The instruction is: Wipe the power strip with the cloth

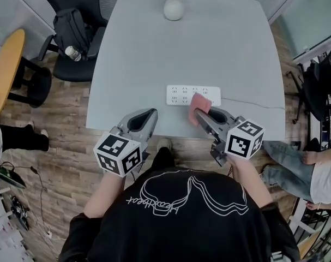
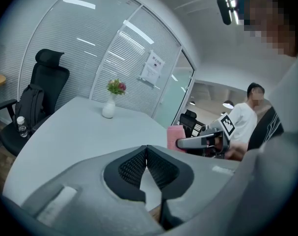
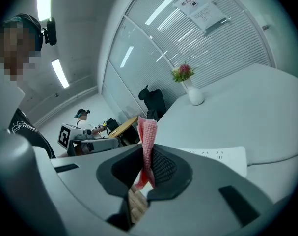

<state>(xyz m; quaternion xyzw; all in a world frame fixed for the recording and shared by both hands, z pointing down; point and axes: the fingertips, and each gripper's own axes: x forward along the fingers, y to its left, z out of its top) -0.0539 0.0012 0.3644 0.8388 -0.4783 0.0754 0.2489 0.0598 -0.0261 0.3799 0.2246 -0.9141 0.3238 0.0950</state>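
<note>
A white power strip (image 1: 193, 95) lies flat near the front edge of the grey table (image 1: 154, 64), with its cable running off to the right. My right gripper (image 1: 200, 115) is shut on a folded pink cloth (image 1: 199, 106), held over the strip's right front corner. In the right gripper view the pink cloth (image 3: 147, 141) stands up between the closed jaws, with the power strip (image 3: 222, 157) just beyond. My left gripper (image 1: 144, 119) hangs at the table's front edge, left of the strip, shut and empty. The left gripper view shows its pads (image 2: 139, 165) pressed together.
A white vase with flowers (image 1: 173, 4) stands at the table's far edge. A black office chair with a bag and bottle (image 1: 72, 31) sits to the left, beside a round wooden table (image 1: 4, 64). Another person (image 1: 318, 173) sits at the right.
</note>
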